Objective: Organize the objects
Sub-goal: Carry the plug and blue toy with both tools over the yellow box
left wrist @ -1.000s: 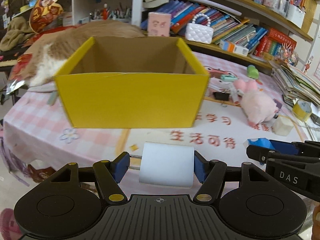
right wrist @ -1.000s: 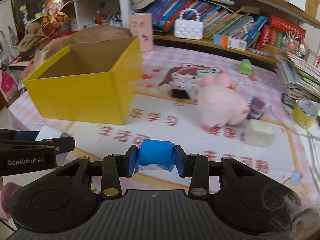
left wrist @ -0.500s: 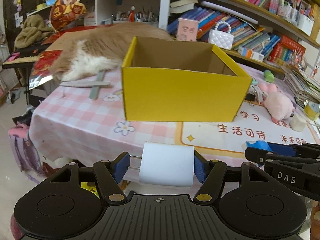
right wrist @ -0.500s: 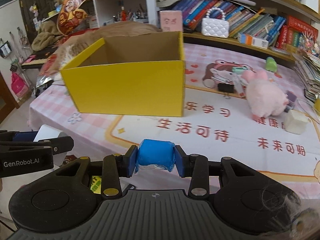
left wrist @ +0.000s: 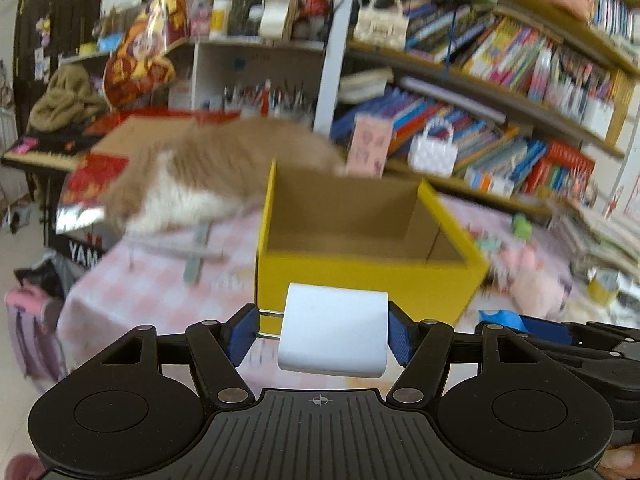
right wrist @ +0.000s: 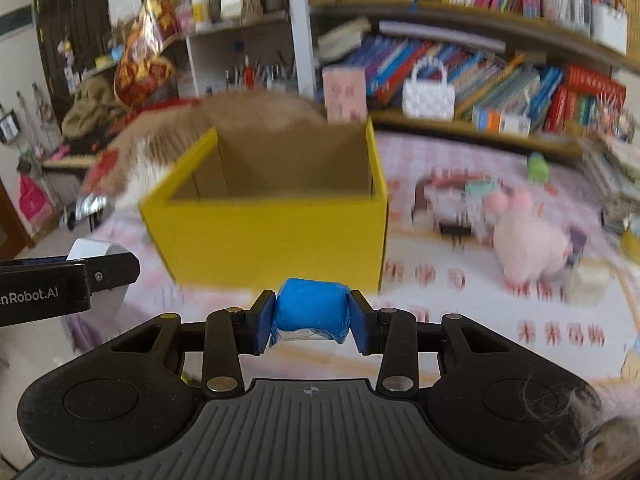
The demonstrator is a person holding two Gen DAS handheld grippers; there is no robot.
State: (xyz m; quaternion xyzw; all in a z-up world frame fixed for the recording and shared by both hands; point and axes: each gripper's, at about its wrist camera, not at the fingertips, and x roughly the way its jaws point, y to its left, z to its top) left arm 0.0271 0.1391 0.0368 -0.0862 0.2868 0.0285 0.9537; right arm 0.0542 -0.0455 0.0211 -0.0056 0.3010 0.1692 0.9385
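Note:
My left gripper is shut on a white plug adapter whose metal prongs point at the left pad. My right gripper is shut on a small blue wrapped packet. An open yellow cardboard box stands on the table ahead of both grippers; its inside looks empty. Both held objects hang in front of the box's near wall, below its rim. In the left wrist view the right gripper shows at the right edge. In the right wrist view the left gripper shows at the left edge.
An orange and white cat lies behind and left of the box. A pink plush toy, a white cube and small items lie on the pink tablecloth to the right. Full bookshelves line the back.
Both views have pulled back and risen, so the box looks smaller and more of its inside and the shelves show. Both grippers keep their grips.

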